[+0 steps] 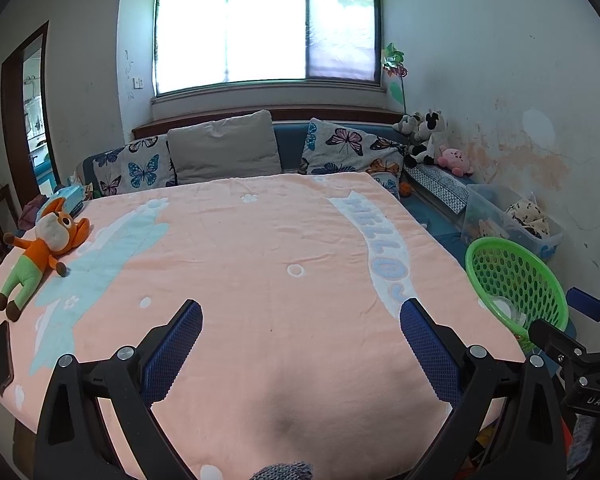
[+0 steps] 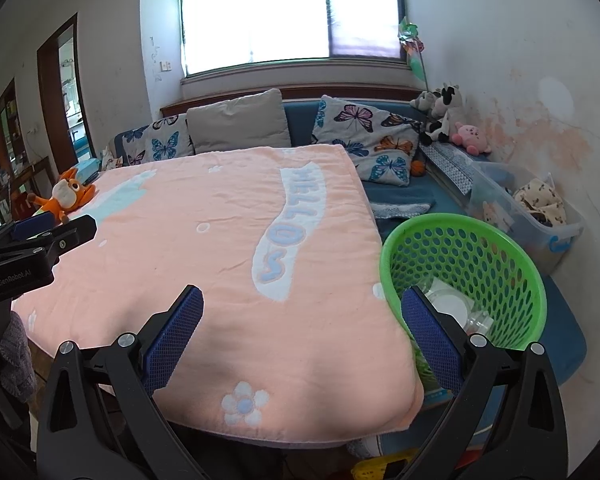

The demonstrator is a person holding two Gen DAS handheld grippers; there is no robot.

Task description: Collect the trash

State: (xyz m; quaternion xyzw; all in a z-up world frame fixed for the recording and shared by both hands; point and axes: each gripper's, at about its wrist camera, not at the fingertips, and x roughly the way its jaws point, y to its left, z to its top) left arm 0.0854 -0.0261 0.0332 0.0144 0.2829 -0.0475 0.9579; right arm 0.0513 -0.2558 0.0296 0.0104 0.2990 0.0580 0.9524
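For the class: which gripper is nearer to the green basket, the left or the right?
Right. The right gripper hangs at the blanket's edge, its right finger overlapping the green basket. The left gripper is over the blanket's middle, farther left of it.

Both wrist cameras look forward between their own spread blue fingers, low over the foot of the pink blanket (image 1: 260, 240), facing the window (image 1: 268, 24). The left view sits further left; the right view hangs close beside the green basket (image 2: 460, 256). Both share blanket, pillows, window and basket.
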